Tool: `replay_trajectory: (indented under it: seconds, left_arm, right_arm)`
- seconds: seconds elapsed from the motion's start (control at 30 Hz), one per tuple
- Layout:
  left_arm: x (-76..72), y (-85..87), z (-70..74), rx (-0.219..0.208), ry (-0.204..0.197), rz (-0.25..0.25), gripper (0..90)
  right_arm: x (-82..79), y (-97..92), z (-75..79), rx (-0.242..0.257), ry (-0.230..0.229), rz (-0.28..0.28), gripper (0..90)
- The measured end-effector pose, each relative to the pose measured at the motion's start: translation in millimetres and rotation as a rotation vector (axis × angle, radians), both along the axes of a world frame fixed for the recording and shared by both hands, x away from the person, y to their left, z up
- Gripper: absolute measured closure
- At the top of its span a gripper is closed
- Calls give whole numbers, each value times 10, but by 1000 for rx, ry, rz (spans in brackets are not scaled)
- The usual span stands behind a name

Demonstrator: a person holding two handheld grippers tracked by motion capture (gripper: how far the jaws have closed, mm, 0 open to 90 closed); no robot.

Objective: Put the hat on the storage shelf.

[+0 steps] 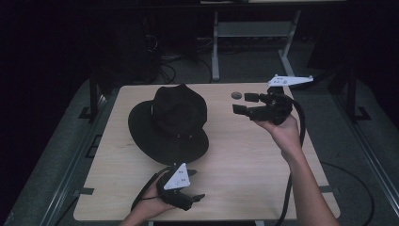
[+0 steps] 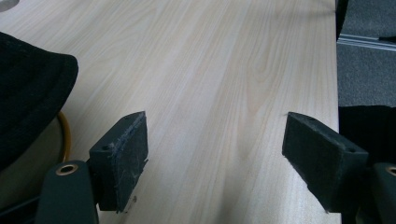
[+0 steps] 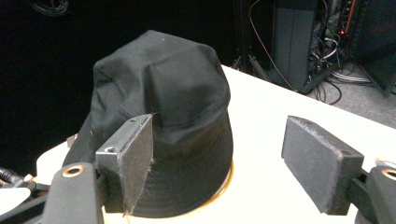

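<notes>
Nearest the high camera, at the bottom edge, the person's left hand (image 1: 149,207) holds the left gripper (image 1: 195,197) low over the near edge of the table (image 1: 244,160). Its grey three-cornered plate faces up and its jaws point to the right along the near edge. In the left gripper view the two black jaws stand wide apart with bare wood between them and nothing held; the brim of the hat (image 2: 28,88) shows at the left of that view, with a thin yellow-orange rim (image 2: 65,135) showing beneath it.

That black wide-brimmed hat (image 1: 171,122) sits crown up on the left-centre of the pale wooden table, its brim lying flat on the surface, just beyond the left gripper. In the right gripper view the hat (image 3: 163,107) rises ahead, to the left, its crown creased, and the same yellow-orange line (image 3: 227,179) shows under the brim's edge.

On the right, the person's right hand (image 1: 282,132) holds the right gripper (image 1: 245,103) raised above the far right part of the table, pointing left toward the hat and well apart from it. Its jaws are spread too, holding nothing. A small dark round disc (image 1: 236,95) lies on the table just beyond its tips.

Behind the table stand a metal frame (image 1: 215,47) and loose cables (image 1: 164,70) on the grey floor.
</notes>
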State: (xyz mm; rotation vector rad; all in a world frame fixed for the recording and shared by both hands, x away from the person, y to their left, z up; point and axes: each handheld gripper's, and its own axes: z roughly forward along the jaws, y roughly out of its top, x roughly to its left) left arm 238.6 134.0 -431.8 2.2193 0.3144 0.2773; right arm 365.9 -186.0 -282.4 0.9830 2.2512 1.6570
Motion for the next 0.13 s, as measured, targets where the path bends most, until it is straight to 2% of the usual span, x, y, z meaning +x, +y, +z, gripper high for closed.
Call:
replay_trajectory:
  seconds: [0.13]
  left_arm:
    - [-12,5,-9,7,-3,2,219]
  right_arm:
    - [-39,-92,-42,3,10,-15,225]
